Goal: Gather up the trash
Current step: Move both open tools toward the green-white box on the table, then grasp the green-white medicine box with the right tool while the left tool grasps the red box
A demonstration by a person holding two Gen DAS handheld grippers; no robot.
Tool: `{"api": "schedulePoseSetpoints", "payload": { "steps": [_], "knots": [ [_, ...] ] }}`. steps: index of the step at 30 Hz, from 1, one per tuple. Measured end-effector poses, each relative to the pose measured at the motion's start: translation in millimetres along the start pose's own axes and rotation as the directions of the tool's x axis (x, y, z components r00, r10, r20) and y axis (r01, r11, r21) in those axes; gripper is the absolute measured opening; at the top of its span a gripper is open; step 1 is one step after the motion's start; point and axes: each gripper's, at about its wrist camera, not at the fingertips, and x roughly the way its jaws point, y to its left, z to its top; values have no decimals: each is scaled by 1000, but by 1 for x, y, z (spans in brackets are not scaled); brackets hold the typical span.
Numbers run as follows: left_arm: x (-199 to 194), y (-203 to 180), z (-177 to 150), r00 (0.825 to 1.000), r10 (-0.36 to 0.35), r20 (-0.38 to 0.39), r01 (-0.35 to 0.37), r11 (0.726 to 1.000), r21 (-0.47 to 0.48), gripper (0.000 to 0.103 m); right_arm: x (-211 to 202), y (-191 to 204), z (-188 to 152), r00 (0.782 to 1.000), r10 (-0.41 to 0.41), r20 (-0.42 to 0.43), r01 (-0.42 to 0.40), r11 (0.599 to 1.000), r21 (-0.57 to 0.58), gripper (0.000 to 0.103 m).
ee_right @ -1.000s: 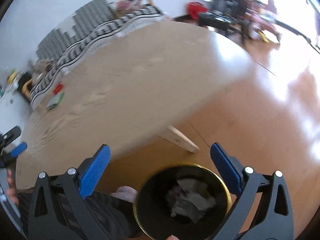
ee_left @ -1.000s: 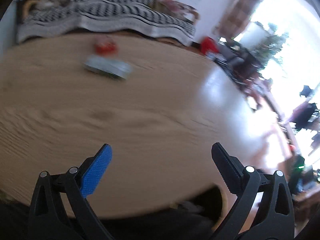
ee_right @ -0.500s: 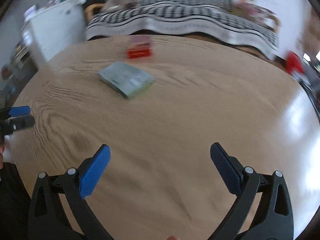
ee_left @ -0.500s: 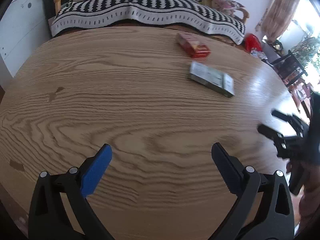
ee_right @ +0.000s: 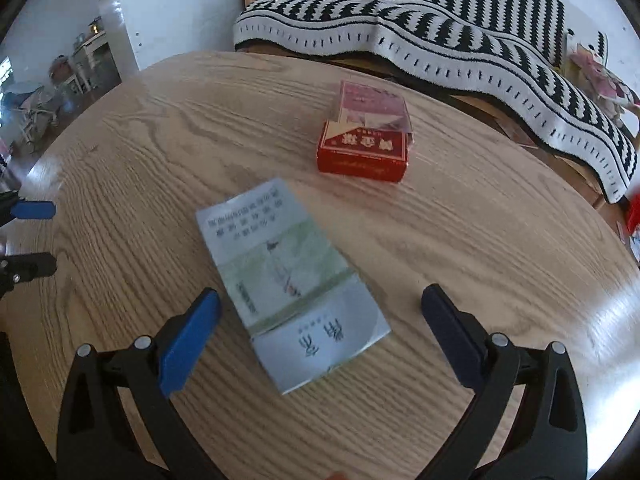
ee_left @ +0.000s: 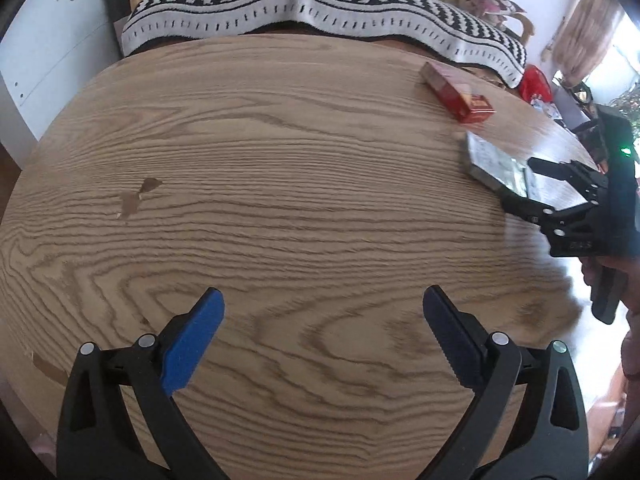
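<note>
A flat grey-green packet [ee_right: 290,276] lies on the round wooden table [ee_right: 460,240], with a red cigarette box [ee_right: 366,136] behind it. My right gripper [ee_right: 320,312] is open and empty, its jaws on either side of the packet's near end. In the left wrist view the packet [ee_left: 496,164] and the red box [ee_left: 458,92] lie at the far right, and the right gripper [ee_left: 540,184] hovers over the packet. My left gripper [ee_left: 322,320] is open and empty over bare table.
A sofa with a black-and-white striped blanket [ee_left: 320,4] runs behind the table. A white cabinet [ee_right: 160,12] stands at the back left. The table edge curves close on all sides.
The right gripper has swung from above a black trash bin on the floor to the table and closed in on the packet. The left gripper has turned left and come a little nearer.
</note>
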Motion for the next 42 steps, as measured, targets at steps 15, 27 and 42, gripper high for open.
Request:
{"api": "schedulePoseSetpoints", "payload": {
  "steps": [15,27,42],
  "knots": [
    [11,-10,11,1000,-6,-10,6,1000,7,97,-41,-41,-50,991,-131,17,127,981,145,58],
    [41,-76,66,996,-88,-24,88,996,12,97,-111,-110,-124,967,-247,55,203,887,414,58],
    [129,-166,187,998,58,-37,-55,997,55,95,-110,-122,-145,965,-228,127,127,835,535,58]
  ]
}}
